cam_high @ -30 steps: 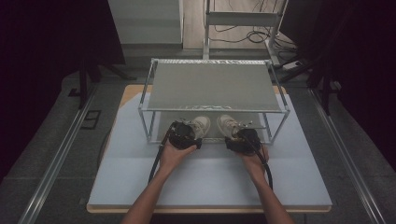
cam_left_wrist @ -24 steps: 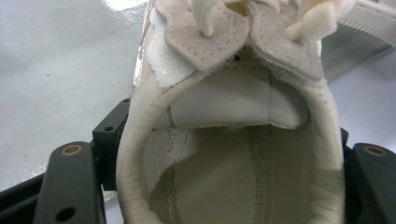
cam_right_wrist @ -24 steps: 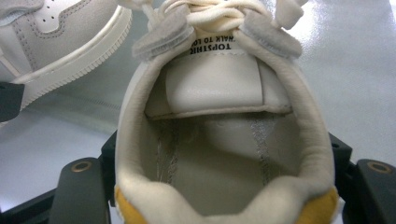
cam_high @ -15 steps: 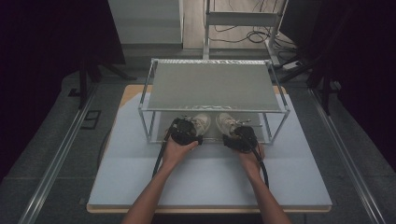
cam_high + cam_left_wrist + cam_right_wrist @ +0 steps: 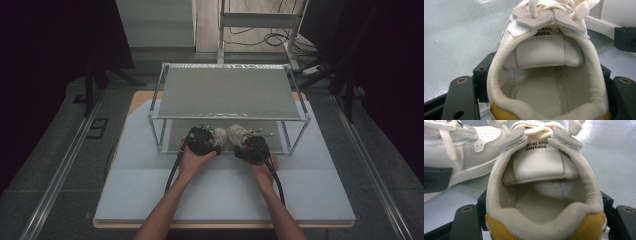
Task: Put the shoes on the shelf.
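Two cream sneakers with yellow heel tabs stand side by side on the lower level of a metal rack. My left gripper is shut on the heel of the left sneaker. In the left gripper view its black jaws press both sides of the collar of the left sneaker, with the left gripper around it. My right gripper is shut on the heel of the right sneaker. The right gripper view shows the right gripper gripping the right sneaker, with the left sneaker beside it.
The rack's grey top shelf overhangs both shoes, and its thin posts stand at the corners. A pale blue mat covers the table in front of the rack. Cables trail from both grippers along the forearms. Dark floor and rails flank the table.
Both hands have edged slightly toward the rack and each other, carrying the sneakers a little farther under the top shelf. Both grips are unchanged.
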Action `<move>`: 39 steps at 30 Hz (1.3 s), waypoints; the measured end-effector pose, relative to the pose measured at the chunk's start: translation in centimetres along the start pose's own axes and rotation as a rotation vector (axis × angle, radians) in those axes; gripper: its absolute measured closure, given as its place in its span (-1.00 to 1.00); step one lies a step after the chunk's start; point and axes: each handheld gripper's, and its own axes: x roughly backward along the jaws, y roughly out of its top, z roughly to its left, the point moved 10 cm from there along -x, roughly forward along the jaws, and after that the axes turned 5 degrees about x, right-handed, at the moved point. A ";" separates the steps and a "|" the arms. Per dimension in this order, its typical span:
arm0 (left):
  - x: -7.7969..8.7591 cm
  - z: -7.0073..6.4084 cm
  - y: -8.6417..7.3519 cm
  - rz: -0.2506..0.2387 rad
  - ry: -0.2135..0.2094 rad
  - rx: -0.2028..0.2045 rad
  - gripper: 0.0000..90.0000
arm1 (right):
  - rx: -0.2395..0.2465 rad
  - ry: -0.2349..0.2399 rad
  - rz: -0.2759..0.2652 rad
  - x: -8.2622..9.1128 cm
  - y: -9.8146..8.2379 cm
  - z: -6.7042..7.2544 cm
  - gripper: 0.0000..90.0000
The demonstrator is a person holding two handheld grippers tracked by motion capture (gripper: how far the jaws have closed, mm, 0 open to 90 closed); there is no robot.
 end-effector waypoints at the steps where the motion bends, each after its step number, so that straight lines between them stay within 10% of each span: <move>1: 0.0 0.0 0.0 0.000 0.001 -0.005 -0.39 | -0.006 0.000 0.001 0.0 0.0 0.0 -0.38; 10: 0.2 0.4 -0.5 0.030 -0.015 -0.069 -0.45 | 0.003 0.000 0.008 -0.1 -0.3 0.1 -0.45; 21: 3.2 1.0 -1.4 -0.061 -0.072 -0.086 -0.49 | 0.012 0.059 -0.063 3.4 -0.4 0.2 -0.42; 23: 3.9 0.7 -1.7 -0.079 -0.080 -0.031 -0.44 | 0.006 0.075 -0.089 4.3 -0.3 0.1 -0.35; 39: 7.8 3.8 -3.4 -0.180 -0.067 0.006 0.37 | -0.022 0.037 -0.149 7.7 -1.5 -3.8 0.19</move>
